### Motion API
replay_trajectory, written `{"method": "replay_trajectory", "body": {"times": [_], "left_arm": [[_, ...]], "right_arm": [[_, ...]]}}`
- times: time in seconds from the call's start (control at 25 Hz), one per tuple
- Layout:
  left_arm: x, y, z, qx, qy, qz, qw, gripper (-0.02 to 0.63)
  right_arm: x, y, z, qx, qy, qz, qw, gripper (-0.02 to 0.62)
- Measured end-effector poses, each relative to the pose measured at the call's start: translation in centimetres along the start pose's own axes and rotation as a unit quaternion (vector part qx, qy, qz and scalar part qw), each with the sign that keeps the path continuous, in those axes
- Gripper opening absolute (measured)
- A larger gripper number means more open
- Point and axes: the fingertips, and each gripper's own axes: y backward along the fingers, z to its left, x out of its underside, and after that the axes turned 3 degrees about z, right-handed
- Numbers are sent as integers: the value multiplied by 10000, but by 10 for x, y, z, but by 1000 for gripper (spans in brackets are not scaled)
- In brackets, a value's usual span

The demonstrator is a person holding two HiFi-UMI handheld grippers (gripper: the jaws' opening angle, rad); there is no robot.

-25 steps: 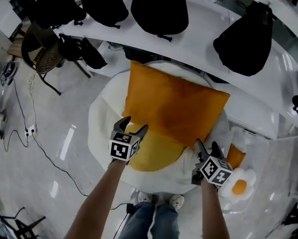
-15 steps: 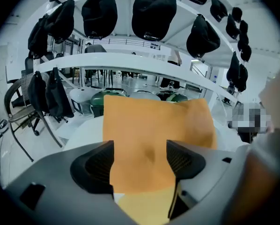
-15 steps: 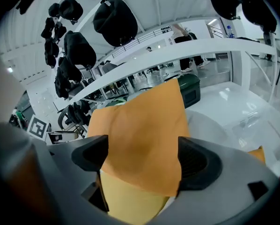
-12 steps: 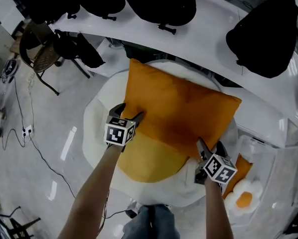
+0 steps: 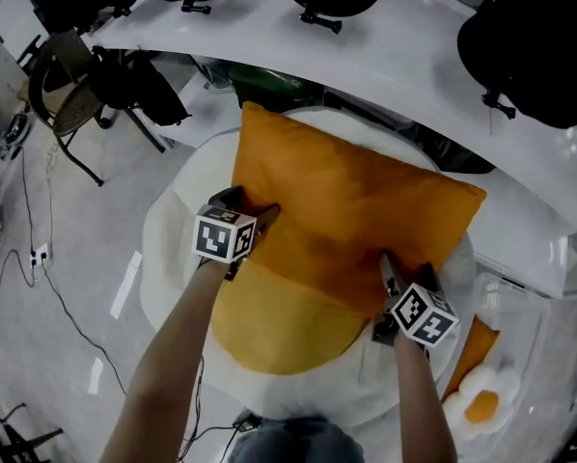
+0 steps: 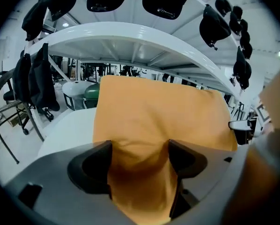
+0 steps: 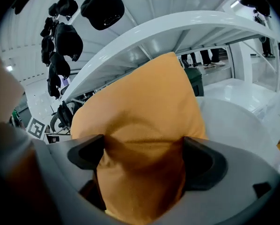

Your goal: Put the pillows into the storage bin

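Observation:
A large orange pillow (image 5: 351, 210) lies on a big fried-egg cushion (image 5: 173, 258) with a yellow yolk (image 5: 279, 321). My left gripper (image 5: 245, 205) is at the pillow's left edge, and my right gripper (image 5: 404, 273) is at its near right corner. Both sets of jaws are opening. In the left gripper view the left gripper (image 6: 139, 158) has bunched orange fabric (image 6: 149, 121) filling the gap between its pads. The right gripper (image 7: 142, 156) shows the same with the pillow corner (image 7: 144, 125). A clear storage bin (image 5: 530, 292) at the lower right holds a small fried-egg pillow (image 5: 481, 398) and a small orange pillow (image 5: 477, 340).
A curved white counter (image 5: 366, 61) runs behind the cushion, with black chair backs (image 5: 535, 51) beyond it. A chair with dark bags (image 5: 124, 85) stands at the left. Cables (image 5: 38, 258) trail over the glossy floor at the left.
Both grippers have moved forward onto the orange pillow, so its edge now sits deeper between each pair of jaws. The pillow itself has stayed on the egg cushion.

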Motion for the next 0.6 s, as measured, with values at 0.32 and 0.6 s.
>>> {"method": "replay_trajectory", "body": {"times": [0.32, 0.6], "left_arm": [[-5, -21, 0, -107, -1, -282, 9995, 369], [-9, -3, -15, -100, -216, 101, 9997, 174]], "right_arm": [[0, -26, -10, 263, 74, -15, 9996, 467], [0, -8, 3, 300, 102, 227, 9992, 262]]}}
